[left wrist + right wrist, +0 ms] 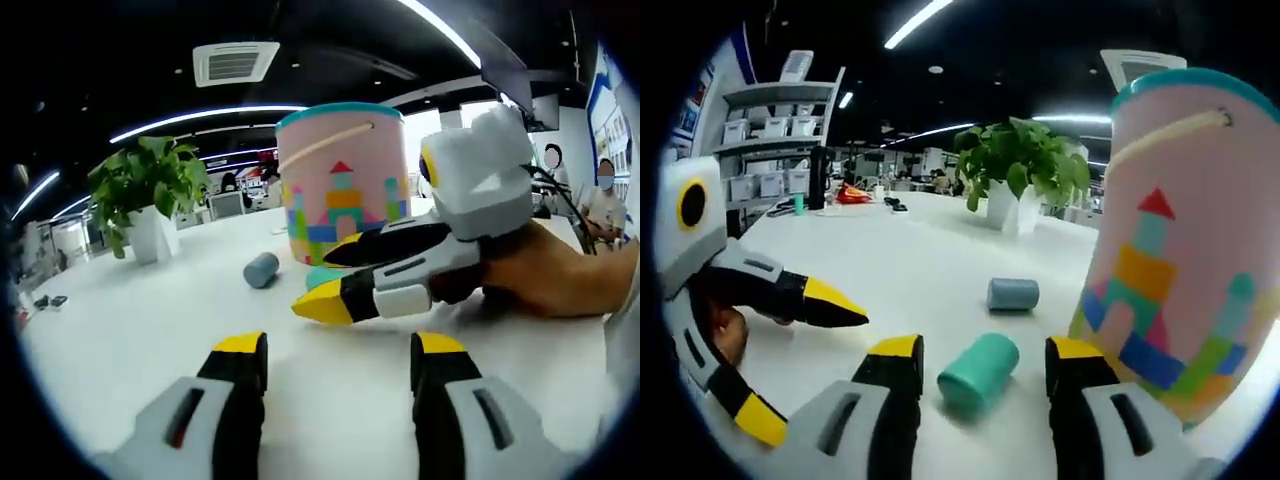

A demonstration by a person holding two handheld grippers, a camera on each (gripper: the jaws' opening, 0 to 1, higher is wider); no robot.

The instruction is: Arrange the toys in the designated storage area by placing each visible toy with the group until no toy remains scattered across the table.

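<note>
The left tool (338, 365) hovered low over the smooth white worktop (150, 330), its yellow-tipped jaws spread with nothing between them; ahead of it, in the left gripper view, the right tool (335, 280) came in from the right, held in a person's hand (550, 275), jaws spread and pointing towards the base of the bucket (342, 180). The bucket was a tall pink cylinder with a teal rim, a pale cord handle and a printed castle of coloured blocks; a small grey-blue cylinder (261, 269) lay on its side just left of it. In the right gripper view, the right tool (982, 362) had its jaws spread to either side of a matte teal cylinder (978, 372) lying on the worktop (910, 270), though whether they touched it was hard to tell; the bucket (1170, 250) stood close on the right; the grey-blue cylinder (1013, 294) lay a little beyond; the left tool (810, 355) showed at the left, also spread. A leafy plant (1020, 165) in a white pot stood farther back.
</note>
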